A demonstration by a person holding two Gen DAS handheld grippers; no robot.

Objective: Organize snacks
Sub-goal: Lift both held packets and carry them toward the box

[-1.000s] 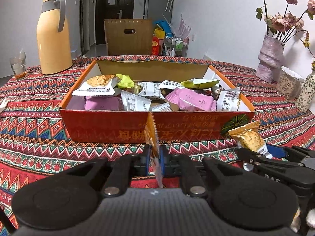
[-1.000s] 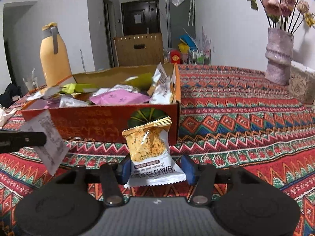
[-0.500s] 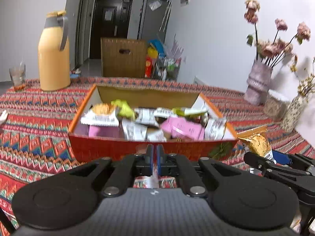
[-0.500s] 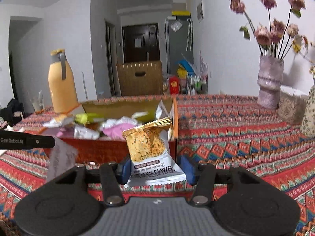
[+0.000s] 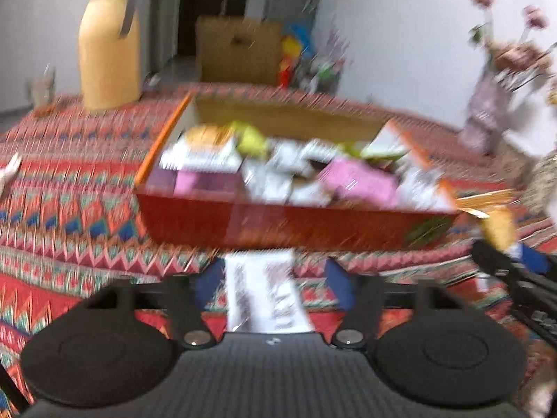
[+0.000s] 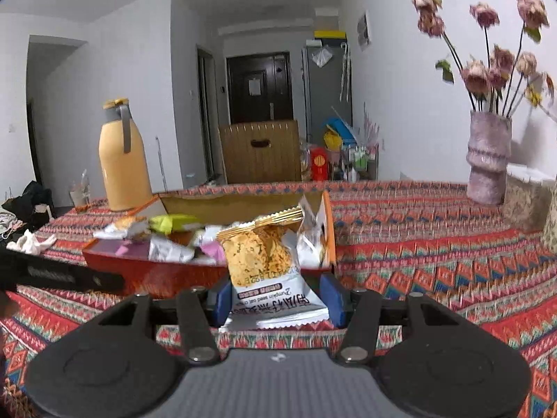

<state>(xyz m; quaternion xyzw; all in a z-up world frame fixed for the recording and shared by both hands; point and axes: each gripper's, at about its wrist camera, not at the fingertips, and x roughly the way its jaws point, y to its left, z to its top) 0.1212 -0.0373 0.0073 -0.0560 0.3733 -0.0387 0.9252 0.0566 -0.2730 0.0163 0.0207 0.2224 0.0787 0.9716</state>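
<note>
Currently left tongs (image 5: 271, 278) are opening, white packet (image 5: 264, 292) loose between; right tongs (image 6: 276, 301) pinch oat packet (image 6: 268, 264): carry over red box (image 6: 146, 271) at centre frame before releasing.

White walls (image 6: 132, 80), dark door (image 6: 259, 87), wooden chair back (image 6: 261, 151) behind patterned tablecloth (image 6: 417, 230).

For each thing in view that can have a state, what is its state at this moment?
left tongs: opening, white packet loose between the pads.
white packet: between the left tongs, not pressed, blurred.
right tongs: shut on pumpkin seed snack.
pumpkin seed snack: held upright, sealed.
snack box: open-topped, full of packets.
thermos: upright, lid on.
</note>
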